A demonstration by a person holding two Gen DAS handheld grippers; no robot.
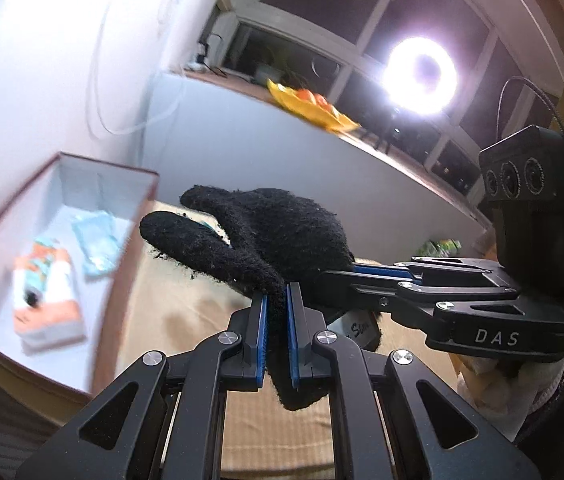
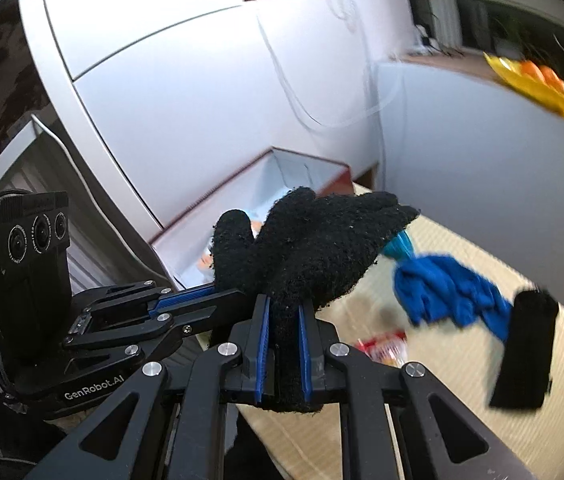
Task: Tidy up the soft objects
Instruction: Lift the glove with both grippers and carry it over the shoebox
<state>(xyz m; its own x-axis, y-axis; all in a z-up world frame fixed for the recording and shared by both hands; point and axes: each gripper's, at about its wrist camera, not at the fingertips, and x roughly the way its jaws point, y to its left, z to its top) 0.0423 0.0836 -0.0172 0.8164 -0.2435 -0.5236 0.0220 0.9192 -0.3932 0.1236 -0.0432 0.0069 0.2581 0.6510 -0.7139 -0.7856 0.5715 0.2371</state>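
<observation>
A black knitted glove (image 1: 274, 232) hangs in the air between both grippers. In the left wrist view my left gripper (image 1: 278, 296) is shut on the glove's lower edge. My right gripper (image 1: 345, 276) reaches in from the right and clamps the same glove. The right wrist view shows the glove (image 2: 321, 248) with its fingers pointing up and right. There my right gripper (image 2: 283, 308) is shut on its cuff end, and my left gripper (image 2: 218, 294) grips it from the left. The glove is held above a beige mat (image 1: 178, 312).
A white box with a dark red rim (image 1: 14, 208) sits at the left and holds an orange-white packet (image 1: 48, 300) and a light blue packet (image 1: 96, 246). On the mat lie a blue cloth (image 2: 445, 292), a black oblong object (image 2: 525, 348) and a red-white wrapper (image 2: 385, 346). A yellow plate (image 1: 309, 106) sits on the ledge behind.
</observation>
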